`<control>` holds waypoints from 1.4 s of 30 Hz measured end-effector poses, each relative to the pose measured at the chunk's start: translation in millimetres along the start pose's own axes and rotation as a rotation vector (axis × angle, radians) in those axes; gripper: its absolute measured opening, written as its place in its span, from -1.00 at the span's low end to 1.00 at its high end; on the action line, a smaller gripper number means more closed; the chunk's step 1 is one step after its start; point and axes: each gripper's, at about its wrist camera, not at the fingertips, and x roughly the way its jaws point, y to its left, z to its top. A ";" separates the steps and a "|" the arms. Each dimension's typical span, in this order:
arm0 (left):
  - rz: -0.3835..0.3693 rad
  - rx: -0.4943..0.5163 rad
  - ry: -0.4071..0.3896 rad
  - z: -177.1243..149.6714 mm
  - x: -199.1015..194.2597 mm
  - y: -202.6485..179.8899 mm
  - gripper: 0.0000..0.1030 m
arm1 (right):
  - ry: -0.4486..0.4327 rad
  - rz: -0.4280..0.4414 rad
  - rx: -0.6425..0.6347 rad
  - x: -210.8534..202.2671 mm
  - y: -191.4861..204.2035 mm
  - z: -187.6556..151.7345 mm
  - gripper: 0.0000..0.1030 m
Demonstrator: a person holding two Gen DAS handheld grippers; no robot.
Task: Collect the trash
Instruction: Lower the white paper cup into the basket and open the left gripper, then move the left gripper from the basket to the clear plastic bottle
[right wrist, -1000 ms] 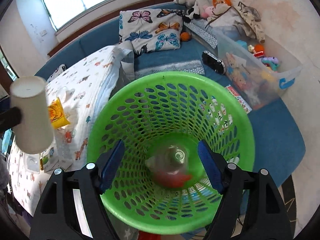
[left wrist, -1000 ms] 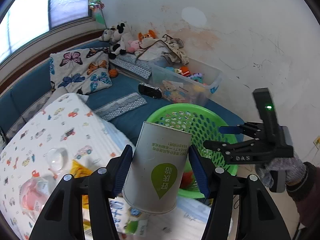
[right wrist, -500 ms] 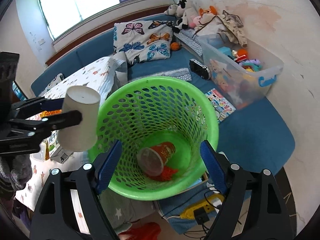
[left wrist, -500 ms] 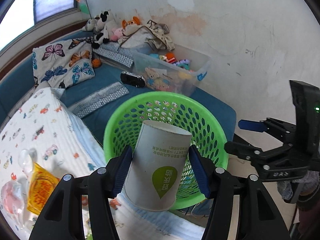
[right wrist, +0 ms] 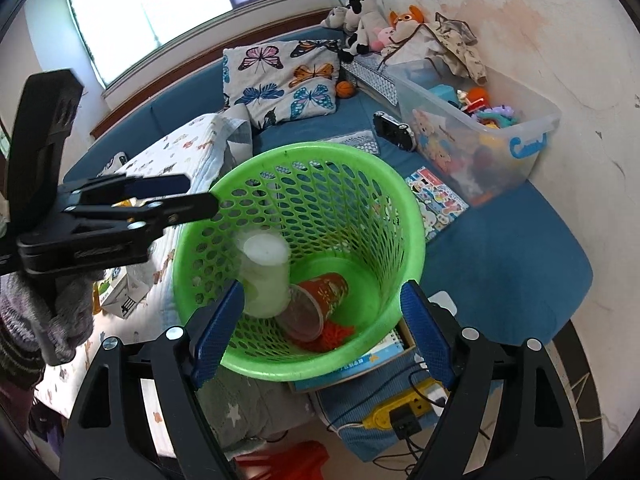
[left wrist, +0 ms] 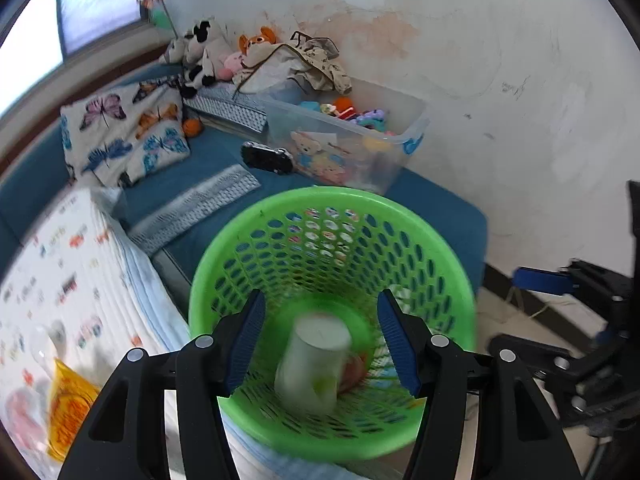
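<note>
The white paper cup (left wrist: pixel 314 364) is inside the green basket (left wrist: pixel 280 208), bottom up, below the left tongs (left wrist: pixel 320 344), which are released. The right tongs (right wrist: pixel 320 336) gape empty above the same basket.

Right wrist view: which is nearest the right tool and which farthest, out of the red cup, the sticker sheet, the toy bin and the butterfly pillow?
1. Red cup, in the green basket, just ahead of the right tool.
2. Sticker sheet, on the blue cushion, right of the basket.
3. Toy bin, by the wall, right.
4. Butterfly pillow, far back, under the window.
</note>
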 end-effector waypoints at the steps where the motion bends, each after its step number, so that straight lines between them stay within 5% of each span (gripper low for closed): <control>1: 0.009 0.008 0.001 0.8 2.6 -1.8 0.10 | 0.000 0.002 0.002 -0.4 -0.6 -0.9 0.56; 11: -0.003 -0.020 0.005 -3.4 0.6 4.7 0.10 | -0.005 0.015 0.006 -4.6 -2.1 -2.4 0.56; 20: -0.006 -0.079 -0.044 -20.7 -38.7 20.7 0.10 | -0.011 0.043 -0.028 -6.7 18.8 -1.8 0.56; 42: 0.127 -0.297 -0.164 -120.9 -146.4 106.9 0.18 | 0.017 0.176 -0.239 11.1 138.4 0.6 0.57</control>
